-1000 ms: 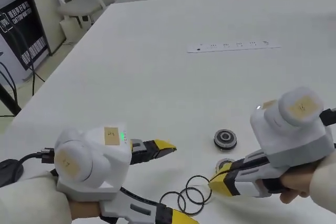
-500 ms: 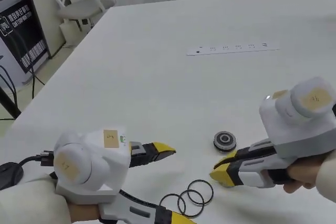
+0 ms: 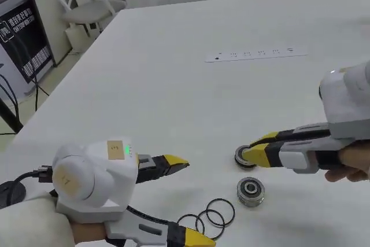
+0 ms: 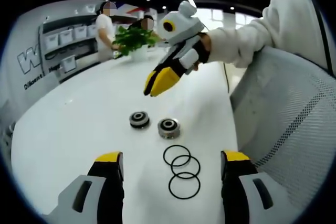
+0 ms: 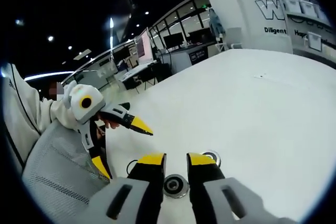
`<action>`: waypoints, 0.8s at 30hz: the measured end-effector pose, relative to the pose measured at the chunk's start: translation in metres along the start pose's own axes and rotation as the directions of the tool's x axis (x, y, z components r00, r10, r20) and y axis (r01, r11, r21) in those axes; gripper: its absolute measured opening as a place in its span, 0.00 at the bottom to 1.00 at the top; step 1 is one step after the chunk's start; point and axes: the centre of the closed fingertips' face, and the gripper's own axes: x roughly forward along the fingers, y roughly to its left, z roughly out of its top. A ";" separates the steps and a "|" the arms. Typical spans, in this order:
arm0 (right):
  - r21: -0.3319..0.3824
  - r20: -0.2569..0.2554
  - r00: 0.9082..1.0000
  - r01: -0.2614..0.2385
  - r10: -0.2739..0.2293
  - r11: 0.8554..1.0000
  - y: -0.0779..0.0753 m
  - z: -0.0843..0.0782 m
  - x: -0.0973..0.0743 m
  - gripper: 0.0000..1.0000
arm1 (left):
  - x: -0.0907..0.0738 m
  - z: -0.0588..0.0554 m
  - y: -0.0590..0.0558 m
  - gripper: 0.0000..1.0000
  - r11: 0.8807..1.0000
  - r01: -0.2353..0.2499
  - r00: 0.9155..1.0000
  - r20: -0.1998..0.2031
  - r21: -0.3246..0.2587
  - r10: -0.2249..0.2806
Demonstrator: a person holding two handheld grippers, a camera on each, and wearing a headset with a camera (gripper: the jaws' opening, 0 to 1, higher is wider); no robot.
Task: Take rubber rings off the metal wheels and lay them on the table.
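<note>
Three thin black rubber rings [image 3: 210,217] [image 4: 181,169] lie overlapping on the white table [image 3: 173,85]. A bare silver wheel [image 3: 251,191] [image 4: 169,127] [image 5: 175,185] rests just right of them. A second wheel with a black rim [image 3: 243,158] [image 4: 139,119] [image 5: 211,157] sits a little farther off. My right gripper [image 3: 256,152] [image 4: 158,82] [image 5: 177,162] hovers above the black-rimmed wheel, jaws a narrow gap apart, nothing between them. My left gripper [image 3: 186,201] [image 4: 172,162] [image 5: 122,148] stands wide open, its jaws either side of the rings, holding nothing.
A long white power strip [image 3: 257,54] lies across the far middle of the table. White chairs [image 3: 87,4] and a black sign [image 3: 23,33] stand beyond the table's left edge. People and a green plant [image 4: 131,38] are at the far end.
My right gripper has risen and drawn back to the right, away from the rings, uncovering the bare silver wheel it was over. My left gripper has hardly moved.
</note>
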 end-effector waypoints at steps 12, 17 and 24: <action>-0.008 0.098 0.995 0.013 -0.012 1.000 -0.020 0.021 -0.031 0.24 | -0.010 0.002 0.009 0.75 0.999 -0.029 1.000 0.006 -0.023 0.030; -0.018 0.084 0.996 0.041 -0.039 0.999 -0.032 0.014 -0.036 0.32 | -0.018 0.003 0.015 0.73 0.999 -0.039 0.999 0.001 -0.026 0.039; -0.010 0.055 0.996 0.067 -0.066 0.998 -0.044 0.002 -0.038 0.33 | -0.026 0.013 0.020 0.76 0.998 -0.052 0.999 0.014 -0.029 0.052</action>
